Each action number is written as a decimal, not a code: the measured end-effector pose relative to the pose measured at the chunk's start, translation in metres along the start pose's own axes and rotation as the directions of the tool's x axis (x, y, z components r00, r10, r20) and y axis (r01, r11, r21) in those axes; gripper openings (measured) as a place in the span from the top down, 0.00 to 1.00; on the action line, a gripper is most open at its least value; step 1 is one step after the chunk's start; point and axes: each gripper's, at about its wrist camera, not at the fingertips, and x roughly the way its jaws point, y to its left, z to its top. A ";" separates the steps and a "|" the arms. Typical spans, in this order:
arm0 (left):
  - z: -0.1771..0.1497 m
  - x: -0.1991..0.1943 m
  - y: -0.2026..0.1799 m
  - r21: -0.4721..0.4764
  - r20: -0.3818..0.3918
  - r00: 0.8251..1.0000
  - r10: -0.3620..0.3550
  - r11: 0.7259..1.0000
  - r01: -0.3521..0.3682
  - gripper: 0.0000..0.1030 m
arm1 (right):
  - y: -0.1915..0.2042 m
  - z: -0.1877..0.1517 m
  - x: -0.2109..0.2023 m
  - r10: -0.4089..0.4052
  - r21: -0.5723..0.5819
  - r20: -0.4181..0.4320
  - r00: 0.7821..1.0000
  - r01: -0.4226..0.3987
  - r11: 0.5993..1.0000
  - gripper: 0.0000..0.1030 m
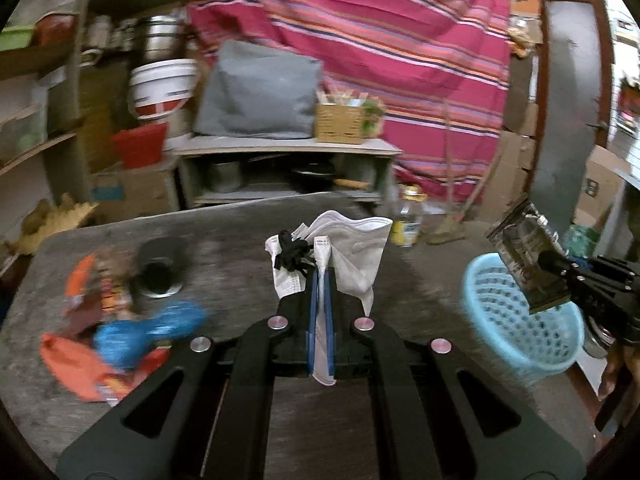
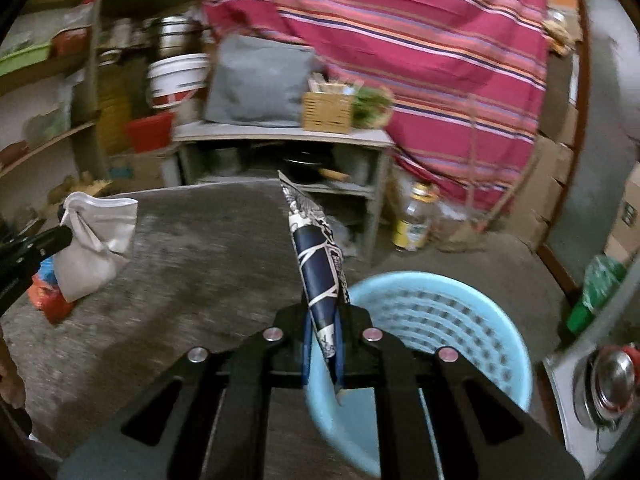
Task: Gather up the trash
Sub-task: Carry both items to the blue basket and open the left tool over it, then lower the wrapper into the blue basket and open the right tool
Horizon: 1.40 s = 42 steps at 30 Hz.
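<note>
My left gripper is shut on a white face mask with black ear loops, held above the grey table. The mask also shows in the right wrist view. My right gripper is shut on a dark blue and white printed wrapper, held over the near rim of the light blue perforated basket. In the left wrist view the right gripper holds the wrapper above the basket. Orange and blue wrappers lie on the table's left.
A dark round cup or lid stands by the wrappers. A yellow-labelled bottle stands on the floor beyond the table. Behind are a low shelf unit with pots, a striped pink cloth and wall shelves.
</note>
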 end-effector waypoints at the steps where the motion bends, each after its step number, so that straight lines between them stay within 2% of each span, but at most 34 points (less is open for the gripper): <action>1: -0.001 0.003 -0.014 0.003 0.003 1.000 -0.029 1.000 0.029 0.98 | -0.010 -0.002 0.000 -0.013 0.009 -0.004 1.000 0.013 1.000 0.91; 7: 0.003 0.032 -0.087 0.021 -0.018 0.984 -0.175 0.984 0.175 0.98 | -0.074 -0.011 0.001 -0.075 0.096 -0.010 0.997 0.076 0.992 0.91; 9: 0.006 0.042 -0.113 0.034 -0.025 0.976 -0.218 0.975 0.218 0.98 | -0.084 -0.011 0.002 -0.088 0.112 -0.009 0.996 0.088 0.990 0.91; 14: 0.003 0.064 -0.160 0.100 -0.045 0.963 -0.266 0.958 0.269 0.98 | -0.112 -0.021 0.006 -0.113 0.153 -0.027 0.993 0.116 0.981 0.91; 22: -0.018 0.098 -0.195 0.118 -0.107 0.954 -0.280 0.949 0.292 0.98 | -0.140 -0.041 0.013 -0.133 0.180 -0.067 0.989 0.143 0.973 0.91; 23: -0.019 0.101 -0.196 0.123 -0.109 0.954 -0.279 0.949 0.291 0.95 | -0.141 -0.042 0.013 -0.134 0.182 -0.070 0.989 0.145 0.973 0.91; 25: -0.021 0.104 -0.200 0.138 -0.119 0.958 -0.261 0.951 0.277 0.76 | -0.145 -0.044 0.014 -0.129 0.190 -0.074 0.989 0.141 0.972 0.91; 26: -0.020 0.105 -0.200 0.137 -0.120 0.960 -0.252 0.954 0.268 0.57 | -0.145 -0.044 0.015 -0.125 0.195 -0.075 0.989 0.138 0.971 0.91; 27: -0.020 0.104 -0.197 0.133 -0.115 0.963 -0.246 0.956 0.260 0.44 | -0.144 -0.044 0.015 -0.121 0.197 -0.075 0.990 0.134 0.971 0.91; 30: -0.020 0.101 -0.188 0.113 -0.106 0.966 -0.235 0.962 0.247 0.29 | -0.141 -0.043 0.017 -0.115 0.188 -0.074 0.991 0.127 0.974 0.91; 36: -0.015 0.087 -0.158 0.071 -0.055 0.988 -0.147 0.986 0.151 0.06 | -0.125 -0.041 0.024 -0.094 0.168 -0.076 0.993 0.106 0.980 0.91; 42: -0.013 0.078 -0.130 0.062 -0.057 0.995 -0.079 0.995 0.083 0.05 | -0.113 -0.041 0.037 -0.070 0.184 -0.094 0.993 0.086 0.979 0.89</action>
